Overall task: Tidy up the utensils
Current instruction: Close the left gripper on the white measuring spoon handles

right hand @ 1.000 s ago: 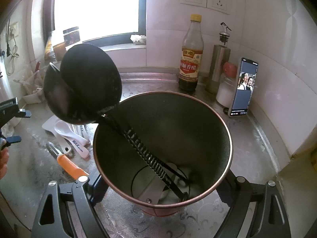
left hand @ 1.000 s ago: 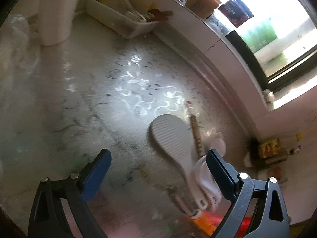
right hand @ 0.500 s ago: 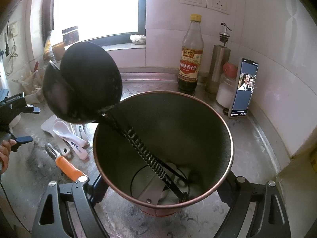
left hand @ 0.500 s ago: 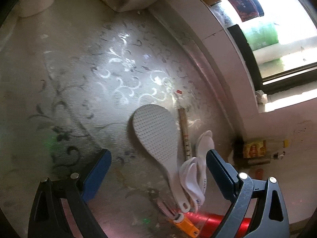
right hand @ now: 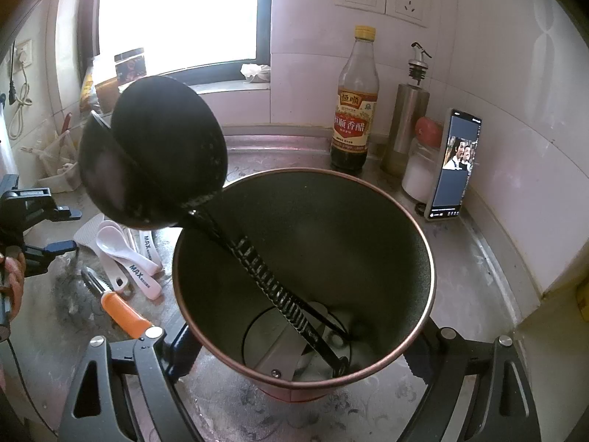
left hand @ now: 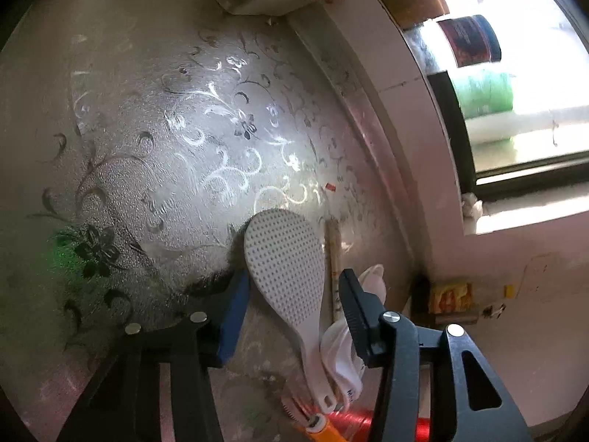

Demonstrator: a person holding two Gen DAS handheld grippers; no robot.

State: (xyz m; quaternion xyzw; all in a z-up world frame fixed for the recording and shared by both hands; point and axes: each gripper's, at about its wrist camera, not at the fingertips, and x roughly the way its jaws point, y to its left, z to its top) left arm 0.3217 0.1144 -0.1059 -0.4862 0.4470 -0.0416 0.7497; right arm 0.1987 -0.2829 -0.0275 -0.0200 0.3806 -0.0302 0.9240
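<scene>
Utensil sorting on a patterned steel bench [left hand: 154, 169], viewed at the pick-up of a white rice paddle [left hand: 287, 269].

Risks: the paddle lies flat and thin on the bench, so the pads may slide over its rim, or pinch only one edge and let it pivot. The chopstick [left hand: 334, 258] and the white soup spoons [left hand: 342, 353] lie touching or just beside it on the window side, and the far jaw stands over them; a careless squeeze could catch or scatter them. The orange-handled peeler [right hand: 117, 304] sits near the paddle's handle end.

Relations: the left gripper [left hand: 291, 294] straddles the paddle's blade, with its jaws partly apart and just now closing. The blue pad appears to touch the near edge, while the other jaw stands clear of the far edge, so the paddle is not yet clamped.

The right gripper [right hand: 298, 353] is clamped on the dark utensil canister [right hand: 386, 228], which stands beside the spoons with a black ladle [right hand: 162, 158] leaning out of it.
</scene>
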